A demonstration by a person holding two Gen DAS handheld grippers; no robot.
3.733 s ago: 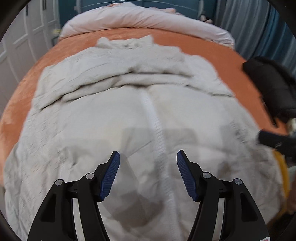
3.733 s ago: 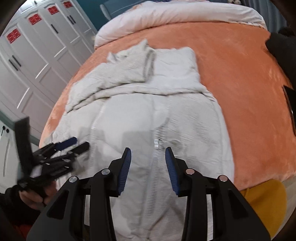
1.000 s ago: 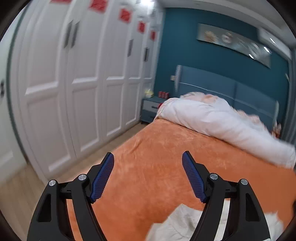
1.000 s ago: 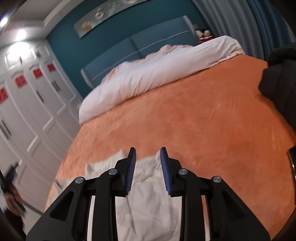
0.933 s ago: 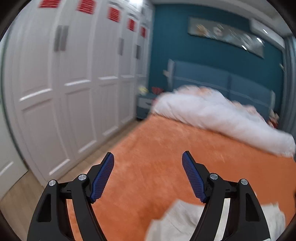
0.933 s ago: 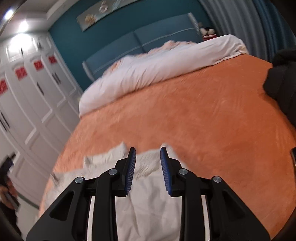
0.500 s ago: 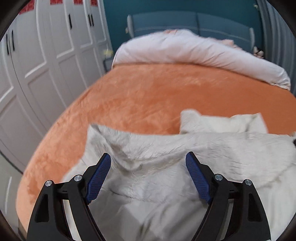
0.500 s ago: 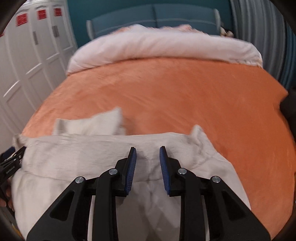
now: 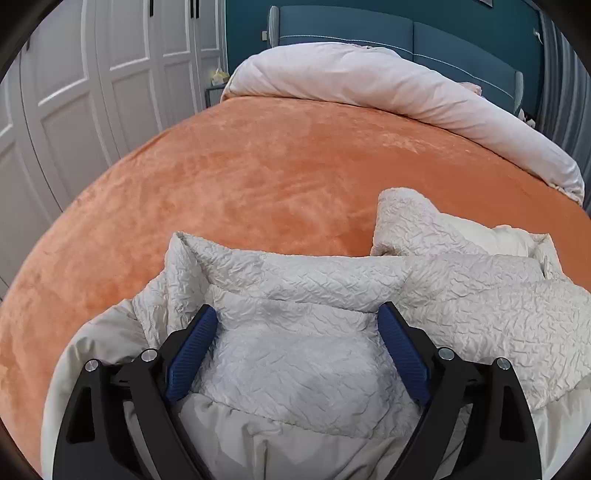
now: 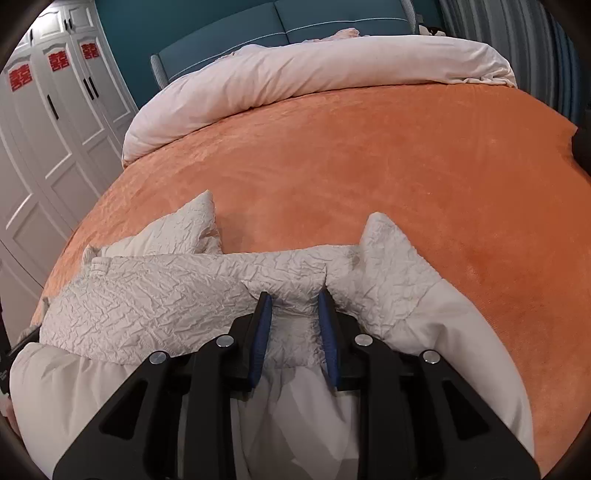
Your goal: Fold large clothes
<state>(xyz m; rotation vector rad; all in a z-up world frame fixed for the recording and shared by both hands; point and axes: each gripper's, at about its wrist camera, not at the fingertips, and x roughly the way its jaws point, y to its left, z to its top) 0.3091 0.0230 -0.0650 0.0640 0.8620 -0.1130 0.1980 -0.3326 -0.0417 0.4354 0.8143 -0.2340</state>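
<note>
A large cream puffer jacket (image 9: 295,354) with a crinkled upper part lies on the orange bed (image 9: 280,173). My left gripper (image 9: 297,328) is open wide, its blue pads on either side of a crinkled fold near the jacket's left edge. In the right wrist view the same jacket (image 10: 147,295) spreads across the near part of the bed (image 10: 369,158). My right gripper (image 10: 293,317) is open with a narrow gap, and a bunch of crinkled fabric sits between its pads without being pinched.
A rolled pale pink duvet (image 9: 369,85) lies across the head of the bed, in front of a blue headboard (image 9: 347,29). White wardrobe doors (image 9: 92,92) stand on the left. A dark object (image 10: 581,147) sits at the bed's right edge.
Both grippers have swung down from facing the room and now sit low on the jacket's folded upper edge. The jacket's top now lies doubled toward me.
</note>
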